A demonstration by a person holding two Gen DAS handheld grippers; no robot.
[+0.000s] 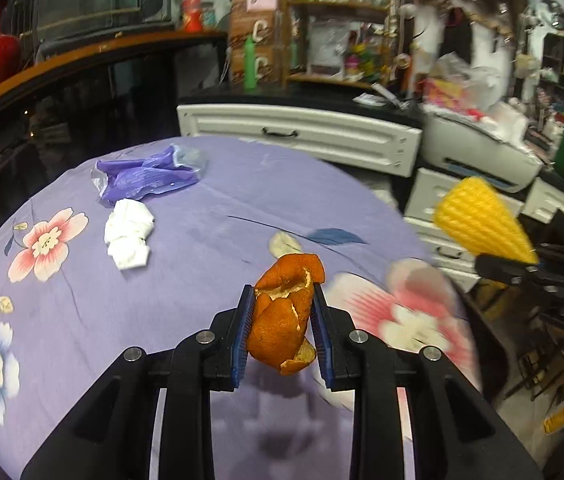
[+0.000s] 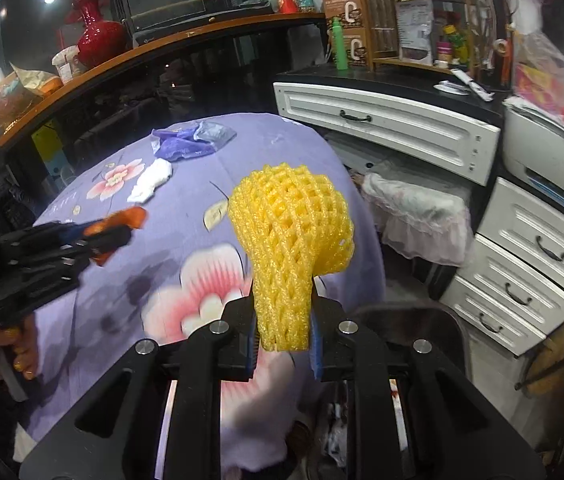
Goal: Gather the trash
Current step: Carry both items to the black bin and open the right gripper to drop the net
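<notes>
The left gripper (image 1: 282, 320) is pinching an orange peel (image 1: 284, 312) between nearly closed fingers; the right gripper (image 2: 284, 326) is clamping a yellow foam fruit net (image 2: 290, 240), lifted off the bench (image 1: 202, 240). Both seem mid-carry; next, likely release into the bagged bin (image 2: 414, 216) beyond the right fingers. A tissue (image 1: 128, 234) and purple wrapper (image 1: 150, 174) are lying ahead.

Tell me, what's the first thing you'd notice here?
The bright yellow foam net pops out first, pinched in the right gripper above the table's edge. Next, the orange peel clamped in the left gripper over the purple flowered tablecloth, where a white tissue and purple wrapper lie.
</notes>
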